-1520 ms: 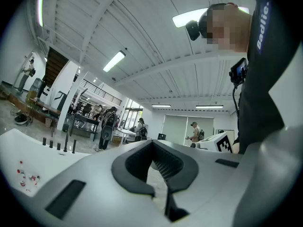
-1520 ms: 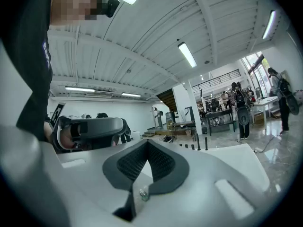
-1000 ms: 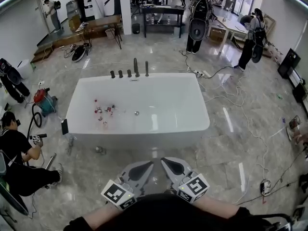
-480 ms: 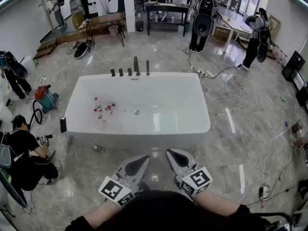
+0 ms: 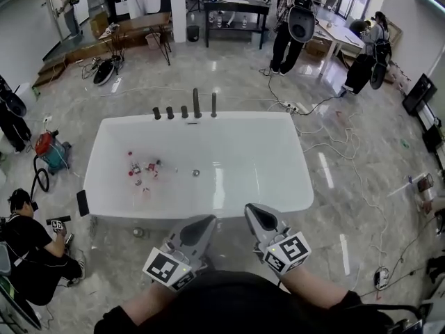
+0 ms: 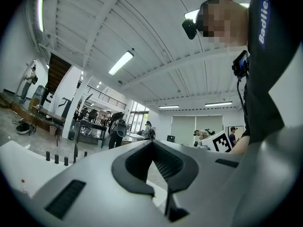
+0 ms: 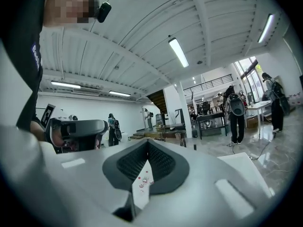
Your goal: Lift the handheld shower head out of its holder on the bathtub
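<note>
The handheld shower head (image 5: 213, 105) is a slim, dark rod. It stands upright on the far rim of the white bathtub (image 5: 297, 186), at the right end of a row of dark fittings (image 5: 170, 112). The left gripper (image 5: 204, 223) and right gripper (image 5: 254, 211) are both closed on nothing, above the tub's near edge and well apart from the rod.

Black short-sleeved top (image 5: 229, 305) is worn. Left gripper (image 5: 207, 220) and right gripper (image 5: 251, 208) are shelled grey, dark-padded. Black-and-white marker cubes (image 5: 169, 271) are fitted at near ends.
</note>
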